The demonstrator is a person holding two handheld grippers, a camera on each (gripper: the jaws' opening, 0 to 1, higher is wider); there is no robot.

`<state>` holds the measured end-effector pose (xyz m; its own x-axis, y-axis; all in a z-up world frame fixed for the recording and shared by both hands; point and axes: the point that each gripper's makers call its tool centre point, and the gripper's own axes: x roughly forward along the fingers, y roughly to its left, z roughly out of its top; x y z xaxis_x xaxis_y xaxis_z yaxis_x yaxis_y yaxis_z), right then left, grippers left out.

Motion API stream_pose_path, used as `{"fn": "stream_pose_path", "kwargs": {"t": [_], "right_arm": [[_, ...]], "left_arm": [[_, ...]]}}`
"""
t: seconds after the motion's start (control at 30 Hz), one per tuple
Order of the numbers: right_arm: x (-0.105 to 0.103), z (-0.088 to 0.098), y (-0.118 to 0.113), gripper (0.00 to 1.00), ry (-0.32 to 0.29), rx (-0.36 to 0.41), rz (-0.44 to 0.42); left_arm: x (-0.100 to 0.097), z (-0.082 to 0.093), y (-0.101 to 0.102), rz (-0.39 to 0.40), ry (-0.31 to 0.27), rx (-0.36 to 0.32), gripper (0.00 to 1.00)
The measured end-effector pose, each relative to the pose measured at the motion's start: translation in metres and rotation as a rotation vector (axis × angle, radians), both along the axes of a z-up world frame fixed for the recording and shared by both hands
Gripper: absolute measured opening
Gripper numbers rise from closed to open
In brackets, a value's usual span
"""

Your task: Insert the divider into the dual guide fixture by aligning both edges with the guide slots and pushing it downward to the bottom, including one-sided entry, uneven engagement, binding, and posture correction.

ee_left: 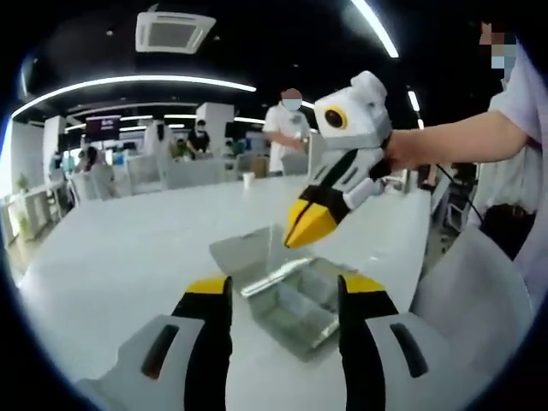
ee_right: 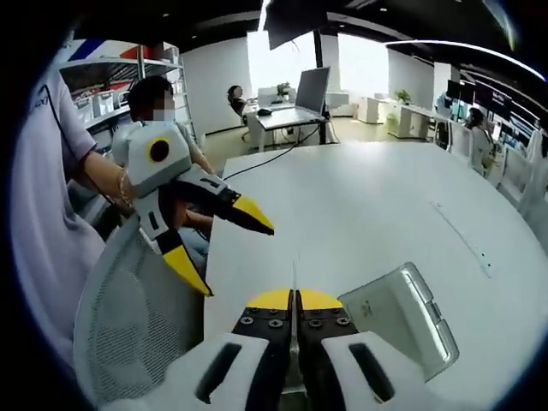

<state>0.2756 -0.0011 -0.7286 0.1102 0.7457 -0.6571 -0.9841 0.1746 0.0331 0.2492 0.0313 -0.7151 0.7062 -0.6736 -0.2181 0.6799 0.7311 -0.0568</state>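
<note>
Two grippers over a white desk [ee_left: 128,248], one per hand. Landmark: the dual guide fixture [ee_left: 295,308], a grey metal tray-like piece lying flat on the desk.

Left gripper view: left gripper [ee_left: 282,330] sits low, just in front of the fixture, jaws set wide apart w/ nothing between them; the fixture shows through the gap. Right gripper [ee_left: 306,229] hangs above the fixture's far side, tilted down toward it, yellow jaw tips close together. A thin clear sheet, prob. the divider [ee_left: 272,242], stands up from the fixture just beside those tips; edges faint, can't tell if it sits in the slots.

Right gripper view: right gripper [ee_right: 294,300] has its jaws pressed almost together on the divider [ee_right: 294,276], seen edge-on as a thin line rising from the tips. The fixture [ee_right: 401,315] lies just to the side of those jaws. Left gripper [ee_right: 224,246] is beyond the fixture near the desk edge, jaws spread wide, held by a person's hand [ee_right: 116,190].
</note>
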Motion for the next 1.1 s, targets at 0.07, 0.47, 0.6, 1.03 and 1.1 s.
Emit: {"fn": "stream_pose_path", "kwargs": {"t": [0.07,0.47,0.6,1.03,1.1], "right_arm": [[-0.002,-0.003,0.000,0.00,-0.004,-0.011,0.019],[-0.006,-0.012,0.003,0.00,-0.015,-0.064,0.118],[-0.003,-0.015,0.003,0.00,-0.006,-0.071,0.120],[-0.005,-0.025,0.005,0.00,0.053,-0.107,0.148],[-0.007,-0.029,0.005,0.00,0.055,-0.119,0.159]], "left_arm": [[-0.001,0.000,-0.001,-0.001,0.002,-0.003,0.48],[-0.005,-0.006,-0.006,-0.016,0.012,-0.010,0.47],[-0.007,-0.010,-0.006,-0.012,0.021,-0.009,0.46],[-0.004,-0.011,-0.005,-0.005,0.020,-0.007,0.45],[-0.004,-0.010,-0.005,-0.005,0.019,-0.009,0.45]]}}
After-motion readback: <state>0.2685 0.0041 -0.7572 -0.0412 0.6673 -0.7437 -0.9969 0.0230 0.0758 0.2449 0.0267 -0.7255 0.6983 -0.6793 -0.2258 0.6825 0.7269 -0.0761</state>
